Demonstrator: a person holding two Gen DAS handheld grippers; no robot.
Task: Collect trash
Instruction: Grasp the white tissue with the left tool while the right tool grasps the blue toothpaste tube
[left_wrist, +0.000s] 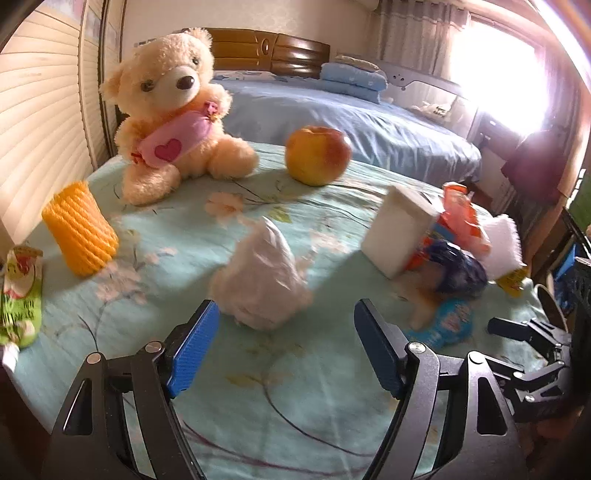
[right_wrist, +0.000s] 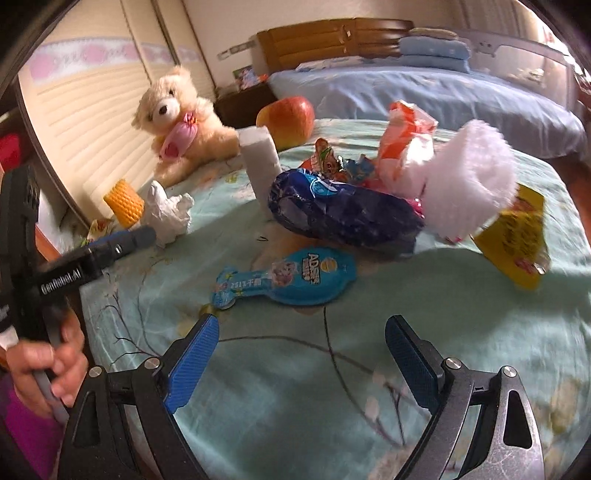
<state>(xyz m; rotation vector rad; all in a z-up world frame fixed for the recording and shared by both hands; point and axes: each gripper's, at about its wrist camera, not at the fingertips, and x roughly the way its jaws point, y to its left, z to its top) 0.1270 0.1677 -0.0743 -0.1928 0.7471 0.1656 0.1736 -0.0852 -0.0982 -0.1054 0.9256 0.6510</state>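
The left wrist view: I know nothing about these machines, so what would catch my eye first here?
Probably the fluffy cream teddy bear with a pink heart bib, sitting at the far left of the pale green flowered cloth, with a red-and-yellow apple to its right. Nearer, a crumpled white tissue wad lies just ahead of the left gripper, whose blue-padded fingers stand open. A heap of colourful wrappers sits on the right.

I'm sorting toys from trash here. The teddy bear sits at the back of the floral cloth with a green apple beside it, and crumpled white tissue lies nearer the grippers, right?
Nearly. The apple beside the teddy bear is red and yellow, not green, as the left wrist view shows. The crumpled white tissue does lie nearer.
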